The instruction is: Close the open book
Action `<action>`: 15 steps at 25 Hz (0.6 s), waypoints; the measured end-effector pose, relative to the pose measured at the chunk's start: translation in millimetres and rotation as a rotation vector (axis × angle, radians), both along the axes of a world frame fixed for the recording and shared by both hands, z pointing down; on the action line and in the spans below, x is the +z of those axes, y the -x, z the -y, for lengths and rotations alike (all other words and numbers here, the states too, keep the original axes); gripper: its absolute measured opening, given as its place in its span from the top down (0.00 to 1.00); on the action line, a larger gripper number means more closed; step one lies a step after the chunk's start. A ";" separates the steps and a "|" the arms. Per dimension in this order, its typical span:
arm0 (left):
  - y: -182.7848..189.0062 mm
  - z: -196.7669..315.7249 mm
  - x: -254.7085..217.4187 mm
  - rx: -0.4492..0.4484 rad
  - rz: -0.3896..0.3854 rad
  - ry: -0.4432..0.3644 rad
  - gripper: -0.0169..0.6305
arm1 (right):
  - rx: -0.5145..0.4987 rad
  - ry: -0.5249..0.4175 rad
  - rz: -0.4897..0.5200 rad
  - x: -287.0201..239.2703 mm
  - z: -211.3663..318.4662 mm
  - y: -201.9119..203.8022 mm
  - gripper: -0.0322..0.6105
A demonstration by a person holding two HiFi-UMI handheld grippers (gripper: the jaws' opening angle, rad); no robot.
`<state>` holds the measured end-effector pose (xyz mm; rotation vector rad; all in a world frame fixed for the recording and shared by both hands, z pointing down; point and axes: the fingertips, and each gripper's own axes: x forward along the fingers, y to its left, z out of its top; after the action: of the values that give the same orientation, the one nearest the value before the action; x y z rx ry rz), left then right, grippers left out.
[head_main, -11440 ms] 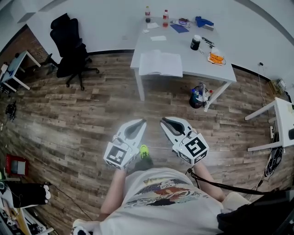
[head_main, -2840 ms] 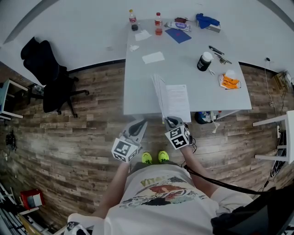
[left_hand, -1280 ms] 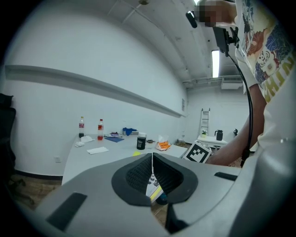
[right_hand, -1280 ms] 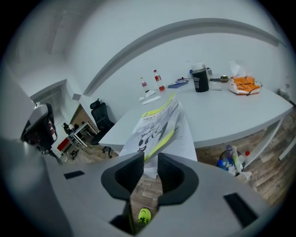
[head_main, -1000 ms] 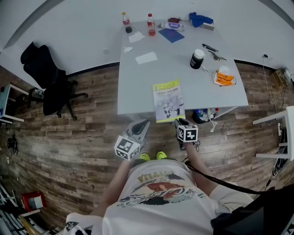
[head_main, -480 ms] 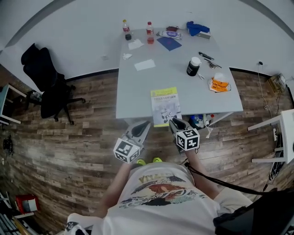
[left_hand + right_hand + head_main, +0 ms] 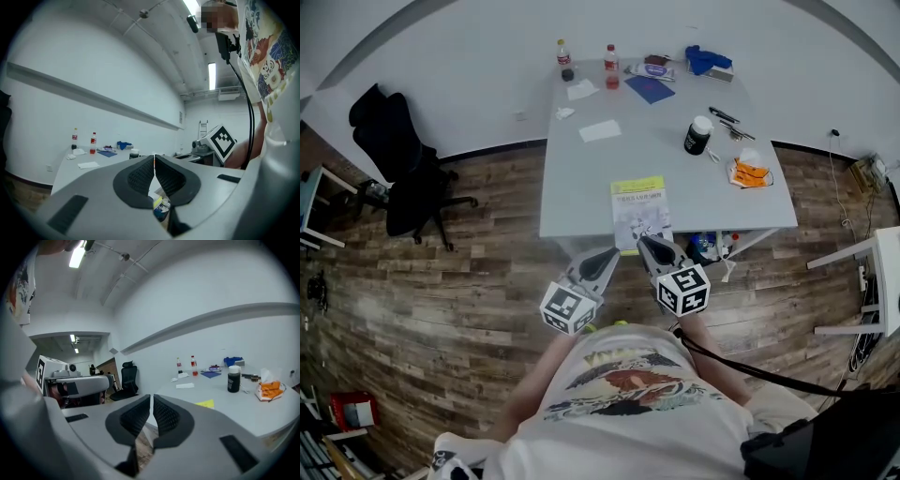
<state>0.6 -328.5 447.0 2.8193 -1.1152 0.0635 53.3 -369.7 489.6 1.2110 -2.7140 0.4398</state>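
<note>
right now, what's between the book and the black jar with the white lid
Nothing: in the head view only bare table lies between the book and the jar.

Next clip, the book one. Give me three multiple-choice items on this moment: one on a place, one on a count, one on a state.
1. Where does the book lie?
A. in a box
B. at the near edge of the table
C. on a stool

2. How many bottles stand at the table's far edge?
A. one
B. two
C. four

3. What state is the book in?
A. open flat
B. standing with its pages fanned
C. closed, yellow-green cover up

Key: 1 B, the head view shows it on the grey top right at the near edge. 2 B, two stand a little apart at the far end. 3 C, only the cover shows and no open pages.
</note>
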 end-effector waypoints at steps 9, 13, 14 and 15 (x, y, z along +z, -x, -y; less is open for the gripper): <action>-10.0 -1.3 -0.3 0.012 0.024 -0.021 0.95 | 0.013 0.006 0.006 3.7 -6.6 0.1 0.89; -12.6 -0.1 -1.5 0.018 0.028 -0.026 0.95 | 0.024 0.002 0.012 2.0 -3.8 -1.9 0.89; -13.4 0.1 -2.2 0.019 0.028 -0.028 0.95 | 0.026 0.001 0.012 1.3 -3.0 -2.4 0.89; -13.9 0.4 -2.8 0.021 0.029 -0.029 0.95 | 0.027 0.001 0.013 0.7 -2.2 -2.7 0.89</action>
<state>14.6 -328.9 444.3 2.8640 -1.1018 0.0905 56.0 -367.5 490.3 1.2500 -2.7112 0.4536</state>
